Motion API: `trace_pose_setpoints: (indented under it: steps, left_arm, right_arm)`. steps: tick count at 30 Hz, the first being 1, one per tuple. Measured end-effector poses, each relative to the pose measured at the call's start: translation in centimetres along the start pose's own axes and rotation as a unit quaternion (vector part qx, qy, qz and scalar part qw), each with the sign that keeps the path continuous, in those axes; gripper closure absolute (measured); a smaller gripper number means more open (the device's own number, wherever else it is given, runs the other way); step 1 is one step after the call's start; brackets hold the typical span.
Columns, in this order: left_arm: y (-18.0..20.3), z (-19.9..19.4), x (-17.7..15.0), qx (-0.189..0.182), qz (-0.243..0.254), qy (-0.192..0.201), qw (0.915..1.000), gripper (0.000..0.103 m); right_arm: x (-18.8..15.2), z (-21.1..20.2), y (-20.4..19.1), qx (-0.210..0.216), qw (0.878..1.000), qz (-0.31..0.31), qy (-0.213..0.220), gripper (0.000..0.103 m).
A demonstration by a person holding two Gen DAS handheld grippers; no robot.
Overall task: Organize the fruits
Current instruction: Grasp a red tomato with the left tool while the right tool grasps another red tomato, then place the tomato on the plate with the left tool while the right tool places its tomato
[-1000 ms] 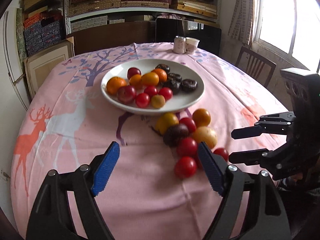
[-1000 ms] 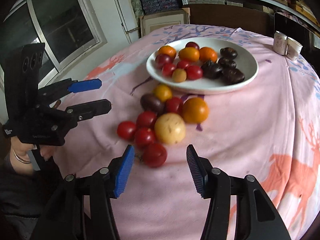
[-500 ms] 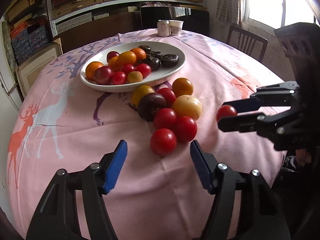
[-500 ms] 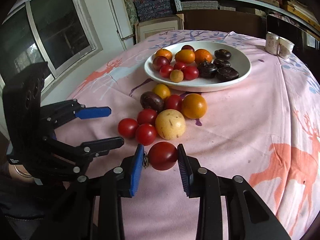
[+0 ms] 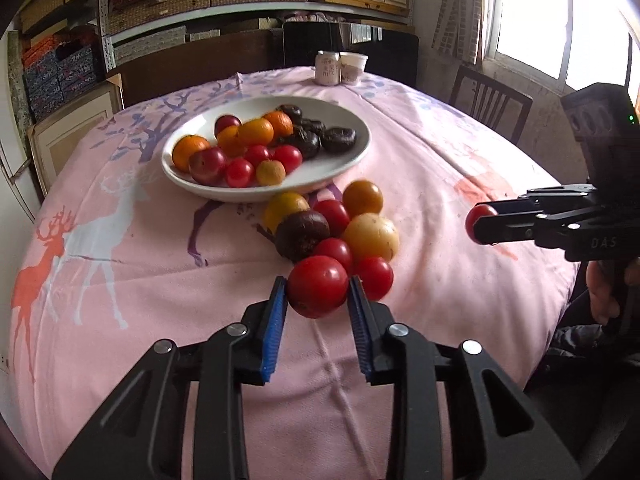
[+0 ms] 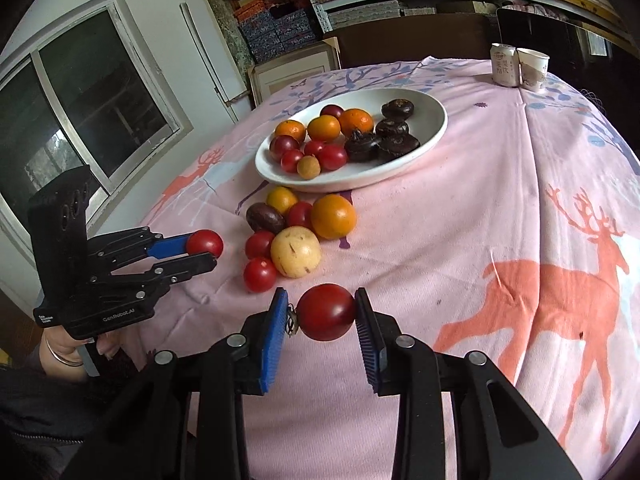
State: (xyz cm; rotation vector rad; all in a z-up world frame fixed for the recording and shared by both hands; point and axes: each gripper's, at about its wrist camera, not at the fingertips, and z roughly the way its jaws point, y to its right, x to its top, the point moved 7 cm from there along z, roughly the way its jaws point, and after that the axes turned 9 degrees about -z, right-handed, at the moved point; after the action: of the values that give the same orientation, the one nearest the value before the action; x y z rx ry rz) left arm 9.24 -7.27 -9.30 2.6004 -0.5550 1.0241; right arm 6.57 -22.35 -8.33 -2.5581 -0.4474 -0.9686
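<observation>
Left wrist view: your left gripper [image 5: 317, 294] has just been closing and now pinches a red tomato [image 5: 318, 286] between its blue pads at the near edge of the loose fruit pile [image 5: 340, 228], which lies on the pink deer-print tablecloth [image 5: 120, 280] just in front of the white plate [image 5: 348, 160] already holding oranges, tomatoes and dark fruits. Your right gripper [image 6: 322, 314] is clamped on a darker red tomato [image 6: 326, 312], held clear of the pile, nearer you than the yellow fruit [image 6: 296, 252] and the small red tomatoes beside it.
</observation>
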Motion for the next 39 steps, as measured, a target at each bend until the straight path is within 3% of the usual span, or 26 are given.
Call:
trace_pose_setpoints:
  steps: [5, 10, 14, 16, 18, 22, 27, 32, 35, 39]
  left_arm:
    - [-1.7, 0.9, 5.6, 0.010, -0.014, 0.024, 0.9996, 0.073]
    - [-3.4, 5.8, 10.5, 0.025, -0.032, 0.017, 0.9990, 0.073]
    - [-4.3, 9.4, 12.6, 0.040, -0.042, 0.006, 0.9983, 0.072]
    - [-4.5, 10.3, 13.2, 0.055, -0.035, 0.010, 0.9978, 0.049]
    - [-4.9, 10.2, 13.4, 0.062, -0.043, 0.017, 0.9970, 0.044]
    - [-5.1, 7.2, 12.1, 0.047, -0.055, 0.034, 0.9968, 0.043]
    - [-5.3, 3.9, 8.3, 0.055, -0.046, 0.032, 0.9969, 0.036]
    - [-6.3, 2.4, 5.9, 0.056, -0.076, 0.028, 0.9951, 0.036]
    - [-5.9, 0.8, 4.2, 0.039, -0.078, 0.030, 0.9957, 0.036]
    - [-4.8, -0.7, 2.0, 0.031, -0.057, 0.020, 0.9977, 0.036]
  right_arm:
    - [6.0, 1.6, 2.0, 0.000, 1.000, 0.004, 0.014, 0.069]
    - [11.8, 5.2, 5.1, -0.022, 0.999, 0.028, 0.012, 0.069]
    - [14.6, 7.9, 6.3, -0.040, 0.999, 0.035, 0.007, 0.067]
    - [15.4, 8.9, 7.0, -0.061, 0.998, 0.032, 0.005, 0.060]
    - [15.7, 8.9, 7.3, -0.063, 0.997, 0.040, 0.014, 0.055]
    - [14.1, 7.5, 5.5, -0.049, 0.999, 0.015, 0.016, 0.055]
    - [12.8, 5.5, 3.4, -0.050, 0.998, -0.024, 0.031, 0.053]
    - [14.2, 4.7, 4.4, -0.037, 0.998, 0.012, 0.041, 0.053]
    - [12.7, 4.0, 3.4, -0.023, 0.999, 0.019, 0.018, 0.053]
    - [7.1, 4.5, -1.3, -0.001, 0.999, -0.038, -0.037, 0.053]
